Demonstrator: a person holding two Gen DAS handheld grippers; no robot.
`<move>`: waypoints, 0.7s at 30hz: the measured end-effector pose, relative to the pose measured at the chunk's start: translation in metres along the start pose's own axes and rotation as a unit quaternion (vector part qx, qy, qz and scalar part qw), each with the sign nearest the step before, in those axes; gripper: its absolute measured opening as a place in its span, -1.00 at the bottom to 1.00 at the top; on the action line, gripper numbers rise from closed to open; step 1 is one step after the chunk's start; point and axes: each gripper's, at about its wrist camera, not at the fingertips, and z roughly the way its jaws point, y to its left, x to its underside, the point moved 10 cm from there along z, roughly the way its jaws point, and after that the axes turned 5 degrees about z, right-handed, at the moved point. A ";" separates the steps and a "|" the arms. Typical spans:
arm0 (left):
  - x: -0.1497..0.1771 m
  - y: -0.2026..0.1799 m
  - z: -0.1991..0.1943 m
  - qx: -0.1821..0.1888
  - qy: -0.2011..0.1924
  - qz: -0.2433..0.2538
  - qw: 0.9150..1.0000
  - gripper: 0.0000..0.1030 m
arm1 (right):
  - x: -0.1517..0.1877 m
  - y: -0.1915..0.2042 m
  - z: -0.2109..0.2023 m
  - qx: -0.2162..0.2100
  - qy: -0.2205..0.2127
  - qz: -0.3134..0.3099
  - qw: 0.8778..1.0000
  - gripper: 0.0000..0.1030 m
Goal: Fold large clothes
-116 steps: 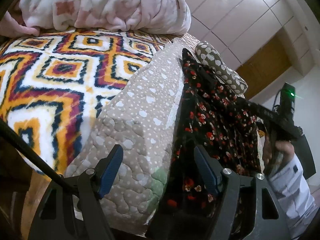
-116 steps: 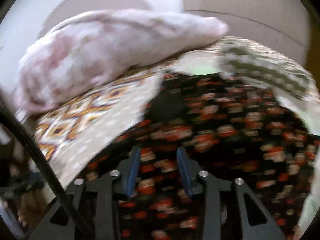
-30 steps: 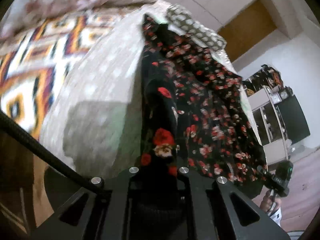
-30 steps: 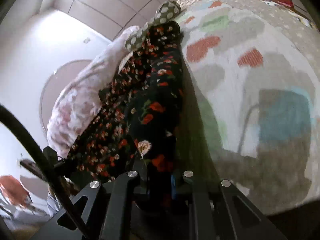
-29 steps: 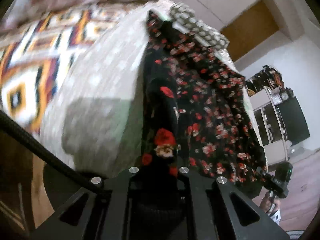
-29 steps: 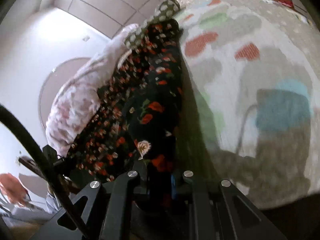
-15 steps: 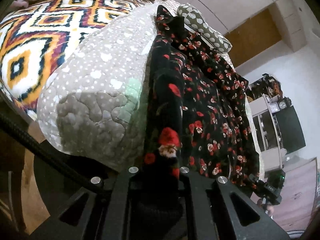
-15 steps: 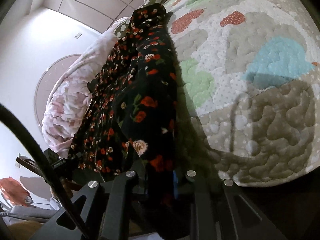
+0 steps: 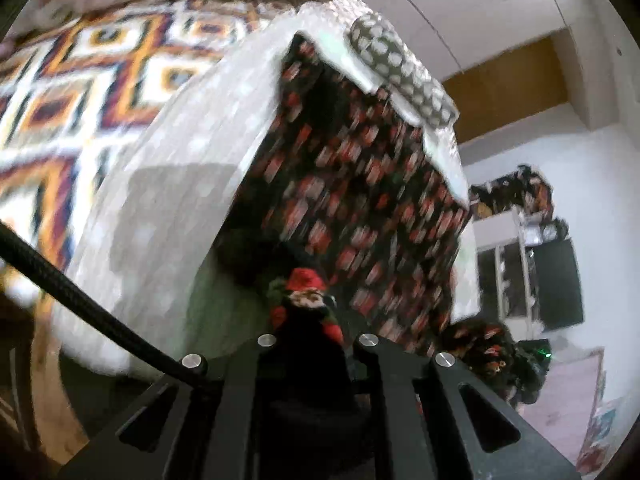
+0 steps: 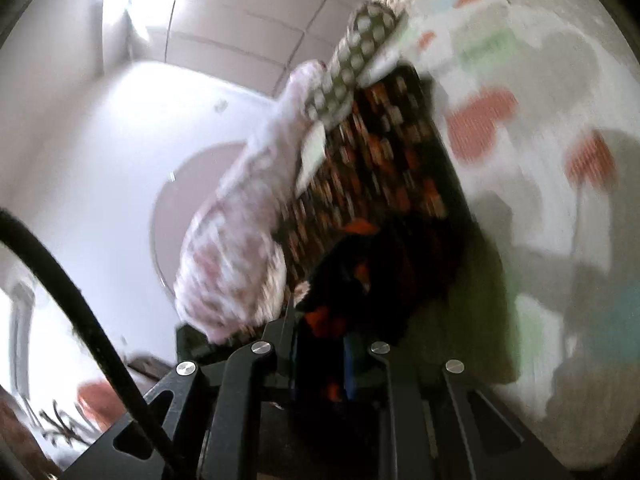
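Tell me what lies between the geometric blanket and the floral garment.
A strip of beige dotted quilt separates the geometric blanket from the floral garment, shown in the left wrist view.

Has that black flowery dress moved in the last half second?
Yes. The floral dress has bunched toward the spotted pillow; its near end, held by both grippers, is being carried up the quilt.

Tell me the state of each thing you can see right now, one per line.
left gripper: shut on the floral garment.
right gripper: shut on the floral garment.
floral garment: far end on the bed, near edge pinched in both grippers.
quilted bedspread: spread under the garment.
polka-dot pillow: lying beyond the garment's far end.
pink blanket: bunched in a heap.
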 end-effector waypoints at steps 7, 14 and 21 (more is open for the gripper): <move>-0.159 -0.034 0.061 -0.014 -0.062 -0.031 0.997 -0.80 | -0.145 -0.009 0.076 0.045 -0.057 0.054 0.996 -0.59; -0.223 -0.023 0.094 0.025 -0.102 -0.106 0.989 -0.31 | -0.197 -0.078 0.130 0.124 -0.076 0.133 0.980 -0.05; -0.234 -0.011 0.085 0.097 -0.110 -0.157 0.977 -0.22 | -0.214 -0.076 0.120 0.069 -0.093 0.139 0.983 0.13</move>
